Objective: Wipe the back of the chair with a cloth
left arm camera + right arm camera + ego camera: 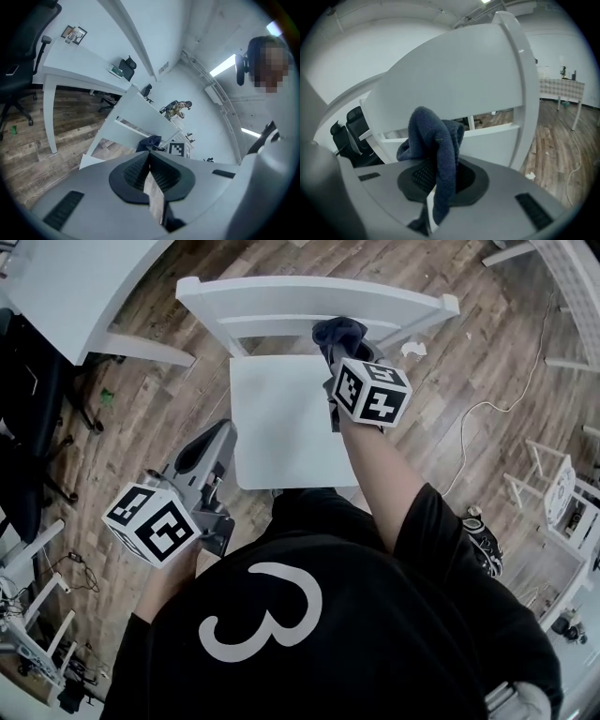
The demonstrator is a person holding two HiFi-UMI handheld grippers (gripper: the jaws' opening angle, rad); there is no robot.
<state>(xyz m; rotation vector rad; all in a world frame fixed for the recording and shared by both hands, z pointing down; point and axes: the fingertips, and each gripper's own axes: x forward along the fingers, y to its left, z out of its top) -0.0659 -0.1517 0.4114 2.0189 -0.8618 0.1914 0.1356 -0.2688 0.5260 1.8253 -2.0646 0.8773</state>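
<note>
In the head view a white chair (281,418) stands on the wood floor (469,352) with its back on the far side. The right claw (342,351) reaches over the seat and brings a dark blue cloth (339,332) to the back's rails, towards their right end. The left claw (208,448) hangs apart, beside the seat's near left corner.

In the left gripper view its jaws are pressed together with nothing between them. The chair and cloth show beyond.

In the right gripper view the jaws are clamped on the cloth, a fuzzy knitted bundle that humps above them while a tail hangs down. The broad white back slat is just past it. The cloth looks light, soft and limp. It is best pinched at a bunched fold, so a pad stands out for rubbing. The painted back looks stiff and smooth.
</note>
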